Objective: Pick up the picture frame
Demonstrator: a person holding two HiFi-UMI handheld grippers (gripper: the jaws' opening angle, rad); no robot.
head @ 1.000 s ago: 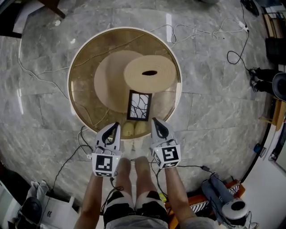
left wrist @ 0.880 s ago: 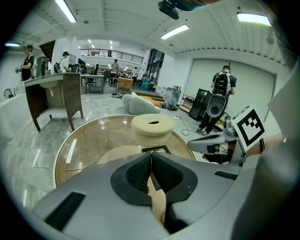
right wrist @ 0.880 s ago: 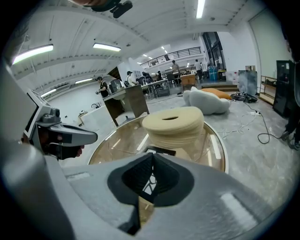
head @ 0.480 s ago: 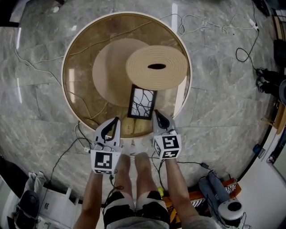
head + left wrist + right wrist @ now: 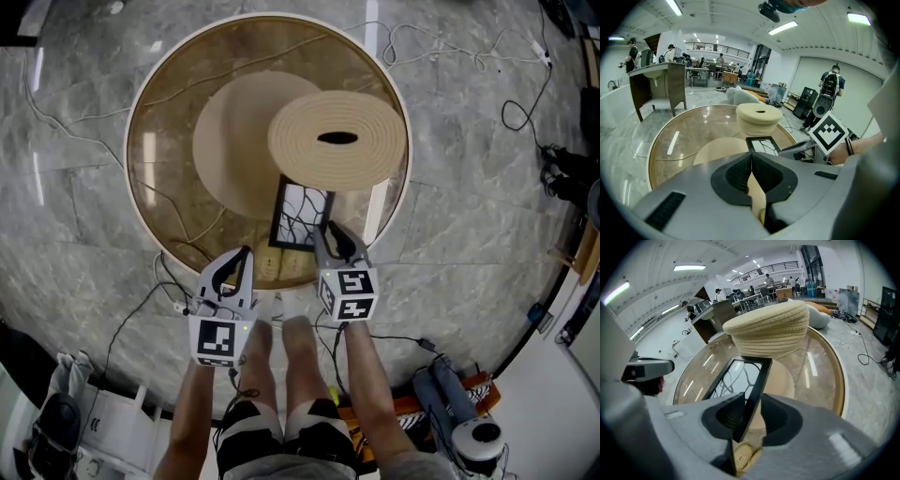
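The picture frame (image 5: 300, 214), black-edged with a branching line pattern, lies on the round glass table (image 5: 131, 187) against a coiled straw-coloured stack (image 5: 337, 141). My right gripper (image 5: 328, 236) is at the frame's near right corner. In the right gripper view the frame's right edge (image 5: 757, 385) runs between the jaws of that gripper (image 5: 750, 406); they are opening, with a gap on the right side. My left gripper (image 5: 239, 261) hangs over the table's near rim, left of the frame, apart from it. Its jaws meet with nothing between them (image 5: 751, 159). The frame (image 5: 761, 144) shows ahead of it.
A flat tan disc (image 5: 234, 141) lies under the coiled stack. Cables run beneath the glass and over the marble floor (image 5: 469, 66). The person's shoes (image 5: 272, 270) show through the glass by the near rim. Equipment (image 5: 469, 417) stands at bottom right.
Both grippers have sunk toward the table. The right one has moved forward onto the frame's near right corner; the left one has stayed at the rim.
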